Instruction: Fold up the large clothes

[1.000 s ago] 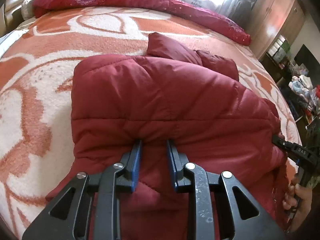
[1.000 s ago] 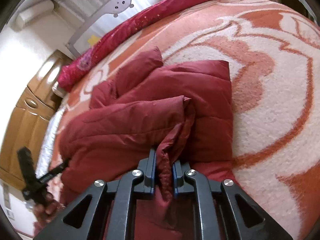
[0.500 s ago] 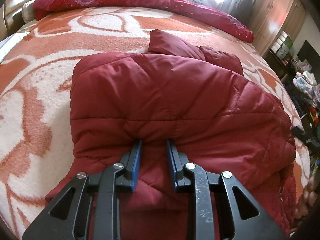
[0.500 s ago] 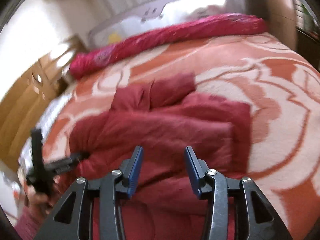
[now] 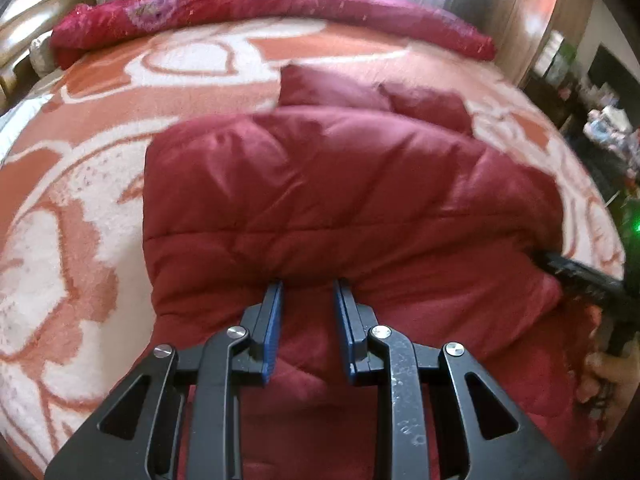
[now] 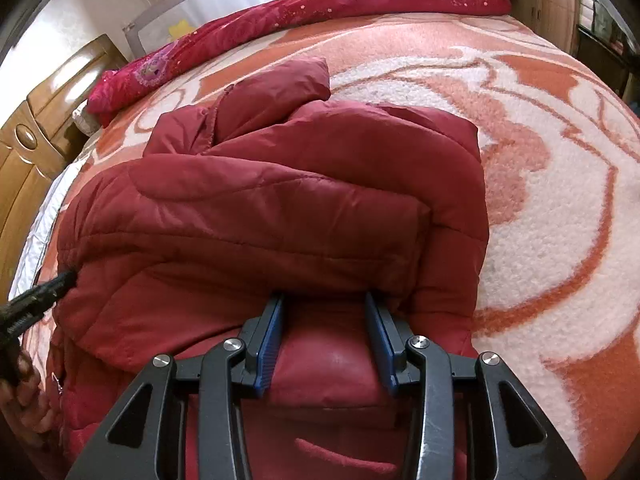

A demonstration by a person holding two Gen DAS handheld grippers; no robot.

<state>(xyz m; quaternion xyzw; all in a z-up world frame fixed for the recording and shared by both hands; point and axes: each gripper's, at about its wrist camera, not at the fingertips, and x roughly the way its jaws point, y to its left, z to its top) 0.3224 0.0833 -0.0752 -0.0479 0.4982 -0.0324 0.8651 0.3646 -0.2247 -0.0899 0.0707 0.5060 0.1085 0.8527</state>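
A dark red quilted puffer jacket [image 5: 340, 200] lies folded over on the bed; it also shows in the right wrist view [image 6: 260, 216]. My left gripper [image 5: 307, 286] has its jaws partly apart, tips pressed under the edge of the folded-over layer, with fabric bulging between them. My right gripper [image 6: 323, 300] is open wide, tips at the edge of the upper fold, with a lower layer between the fingers. Each gripper shows at the edge of the other's view, the right one [image 5: 576, 272] and the left one [image 6: 36, 300], touching the jacket's sides.
The bed is covered by an orange and white patterned blanket [image 6: 560, 200]. A rolled crimson quilt [image 5: 260, 8] lies along the far edge. A wooden headboard [image 6: 32, 140] stands left, a wardrobe and cluttered shelves [image 5: 600, 120] right.
My right gripper let go of the jacket fold it pinched, opened wide and swung round to face the jacket's near edge. My left gripper stayed in place, jaws about the same.
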